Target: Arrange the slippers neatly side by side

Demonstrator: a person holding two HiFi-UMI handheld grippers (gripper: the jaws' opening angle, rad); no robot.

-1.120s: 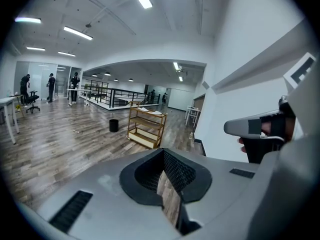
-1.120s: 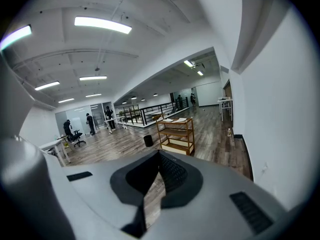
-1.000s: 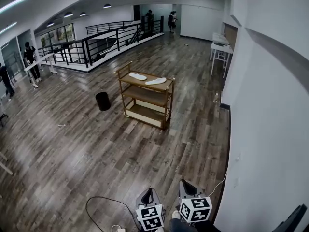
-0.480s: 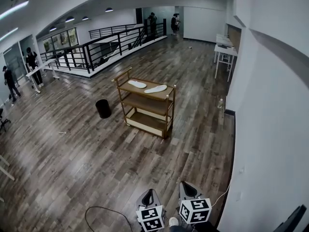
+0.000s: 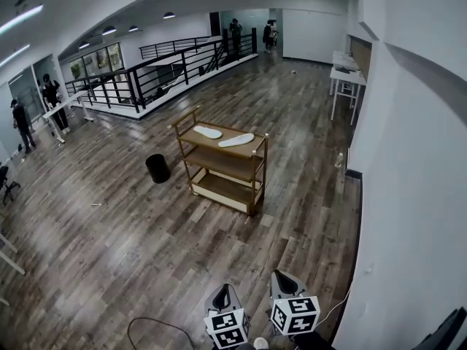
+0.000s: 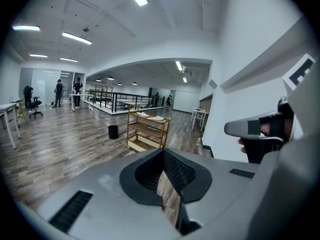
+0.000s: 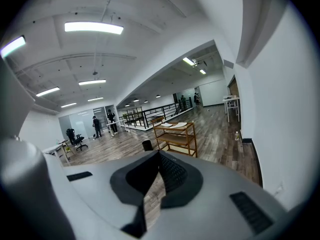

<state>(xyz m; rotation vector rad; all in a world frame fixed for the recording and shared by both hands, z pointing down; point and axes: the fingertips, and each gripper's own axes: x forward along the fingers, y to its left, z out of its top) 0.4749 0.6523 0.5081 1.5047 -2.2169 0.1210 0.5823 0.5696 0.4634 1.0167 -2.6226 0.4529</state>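
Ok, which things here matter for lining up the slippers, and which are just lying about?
For the job:
- white slipper and other slipper, both on the wooden cart's top shelf
- left gripper and right gripper, both shut and empty

Lying about:
- black bin beside the cart
- cable on the floor
- white tables by the wall

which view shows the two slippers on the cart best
The head view: it looks down on the cart, so both white slippers show whole, lying apart on its top. The left gripper view and the right gripper view see them far off and nearly edge-on, as thin pale slivers.
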